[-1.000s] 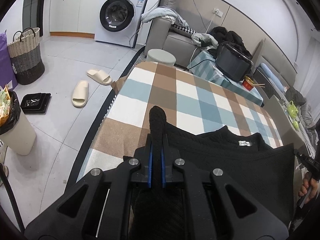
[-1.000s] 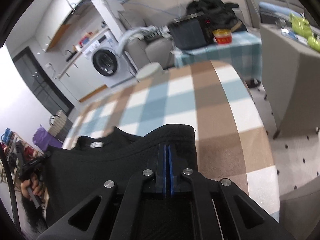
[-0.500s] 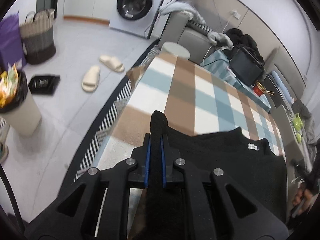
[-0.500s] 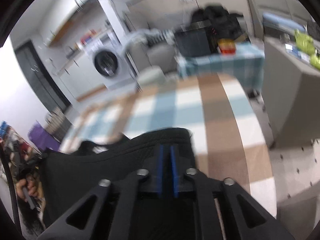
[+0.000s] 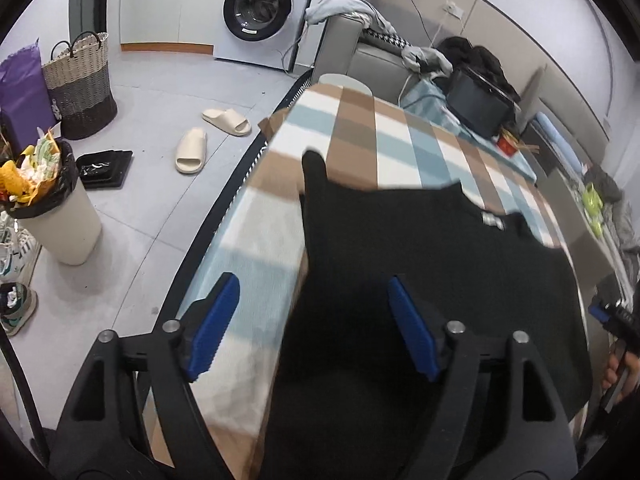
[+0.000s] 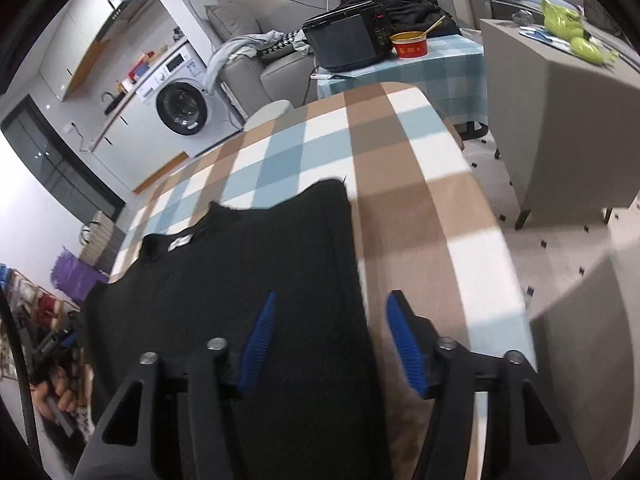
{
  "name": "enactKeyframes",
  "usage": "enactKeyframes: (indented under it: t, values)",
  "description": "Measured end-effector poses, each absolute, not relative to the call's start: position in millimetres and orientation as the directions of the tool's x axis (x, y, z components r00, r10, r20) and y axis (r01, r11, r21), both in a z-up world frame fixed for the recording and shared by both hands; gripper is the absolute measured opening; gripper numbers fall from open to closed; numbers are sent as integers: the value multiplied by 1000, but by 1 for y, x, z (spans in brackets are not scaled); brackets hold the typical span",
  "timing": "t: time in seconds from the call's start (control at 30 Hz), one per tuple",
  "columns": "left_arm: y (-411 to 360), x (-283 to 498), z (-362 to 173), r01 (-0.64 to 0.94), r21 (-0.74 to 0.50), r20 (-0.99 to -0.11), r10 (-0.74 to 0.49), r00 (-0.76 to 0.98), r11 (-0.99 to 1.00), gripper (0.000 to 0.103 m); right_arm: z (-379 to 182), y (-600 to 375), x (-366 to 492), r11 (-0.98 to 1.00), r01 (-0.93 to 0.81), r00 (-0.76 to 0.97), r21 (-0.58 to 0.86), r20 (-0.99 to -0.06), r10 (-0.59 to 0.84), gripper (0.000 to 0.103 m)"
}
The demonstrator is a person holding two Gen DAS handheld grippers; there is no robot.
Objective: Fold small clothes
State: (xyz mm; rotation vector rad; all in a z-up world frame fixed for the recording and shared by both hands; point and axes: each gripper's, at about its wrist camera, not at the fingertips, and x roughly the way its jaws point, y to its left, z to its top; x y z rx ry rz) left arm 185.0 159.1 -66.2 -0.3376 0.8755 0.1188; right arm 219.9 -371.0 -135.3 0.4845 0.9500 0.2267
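The desk [image 5: 360,128], under a checked cloth, carries a black top [image 5: 420,264] spread flat at its near end, neck label toward the far side, its lower part hanging toward the grippers. The knit looks soft, light and limp; it should drape and crease wherever lifted, so I would take it by pinching edges or corners, such as the two shoulder corners, not the middle. The left gripper [image 5: 312,324] has its jaws opening, with the top's left edge lying between the blue pads but not pressed. The right gripper [image 6: 332,340] is opening too, over the top's right edge, pads clear of it. Only the left view shows the slippers [image 5: 192,154] and bin [image 5: 60,216]; only the right shows the red bowl [image 6: 409,45].
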Motion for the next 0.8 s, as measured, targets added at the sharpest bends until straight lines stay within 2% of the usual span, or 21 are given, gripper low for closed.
enactKeyframes:
  t: [0.03,0.07,0.37,0.63,0.67,0.77,0.8]
  values:
    - [156,177,-68,-236,-236,-773,-35,633,943,76,-136,-369,211,869,21,566,494,-722,397,71]
    - [154,169,-71,-233,-230,-779,-35,626,945,76,-136,-368,205,870,21,567,492,-723,395,72]
    - [126,109,-101,-195,-146,-825,-10,565,970,76,-132,-345,158,878,-47,588,476,-698,409,72]
    - [114,94,-108,-151,-151,-833,-43,552,977,75,-128,-344,132,885,-66,597,461,-692,406,73]
    - [114,93,-108,-146,-147,-831,-42,555,978,69,-127,-345,130,886,-70,599,459,-691,405,73]
    - [114,85,-104,-117,-192,-806,-88,586,974,22,-125,-347,125,884,-75,609,461,-681,407,73]
    - [115,80,-102,-111,-216,-792,-108,601,970,14,-124,-347,124,885,-74,612,460,-680,404,73]
